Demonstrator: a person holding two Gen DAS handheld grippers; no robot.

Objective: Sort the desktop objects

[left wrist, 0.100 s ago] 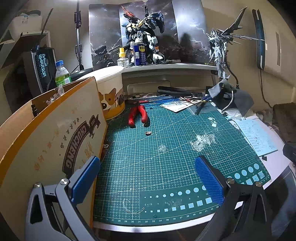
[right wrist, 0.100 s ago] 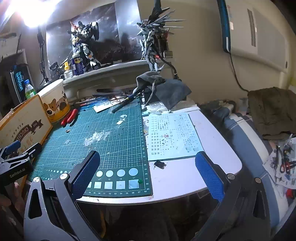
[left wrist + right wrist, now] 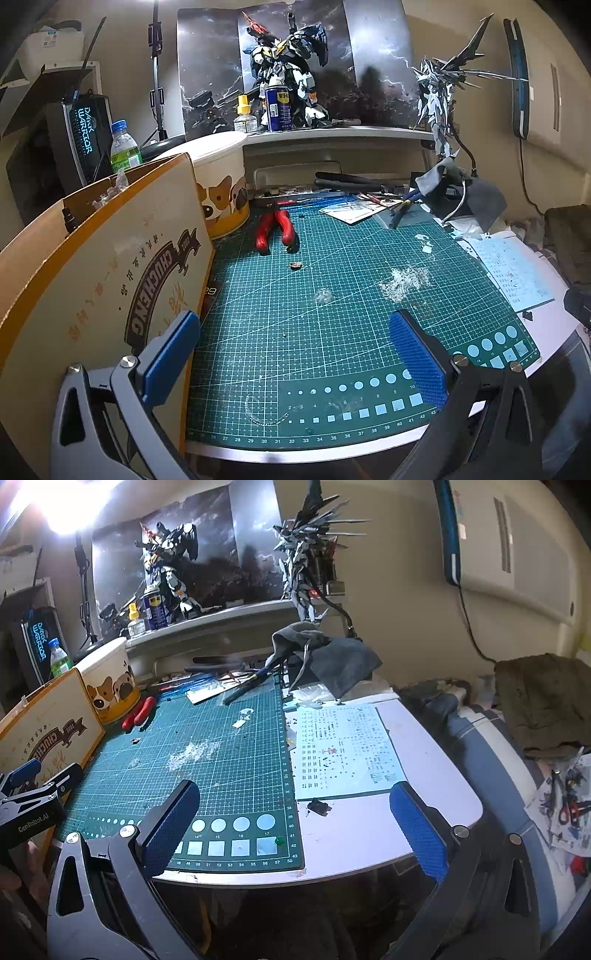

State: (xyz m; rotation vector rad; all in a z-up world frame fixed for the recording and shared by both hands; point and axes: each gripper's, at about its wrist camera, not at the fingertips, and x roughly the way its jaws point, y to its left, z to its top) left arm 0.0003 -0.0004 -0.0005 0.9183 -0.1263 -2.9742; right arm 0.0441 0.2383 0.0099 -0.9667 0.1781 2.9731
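Nothing has moved: both grippers gape empty, cardboard box seemingly holding clear scraps.

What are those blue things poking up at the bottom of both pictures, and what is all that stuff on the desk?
They are tongs. A person holds one pair in each hand, and each pair has a camera looking out along it. One picture comes from the left tongs, the other from the right tongs. Both stand wide open and hold nothing. On the green cutting mat lie red pliers and some crumbs. Beside it stand a cardboard box and a tub with dog pictures. A pale blue sheet lies to the mat's right.
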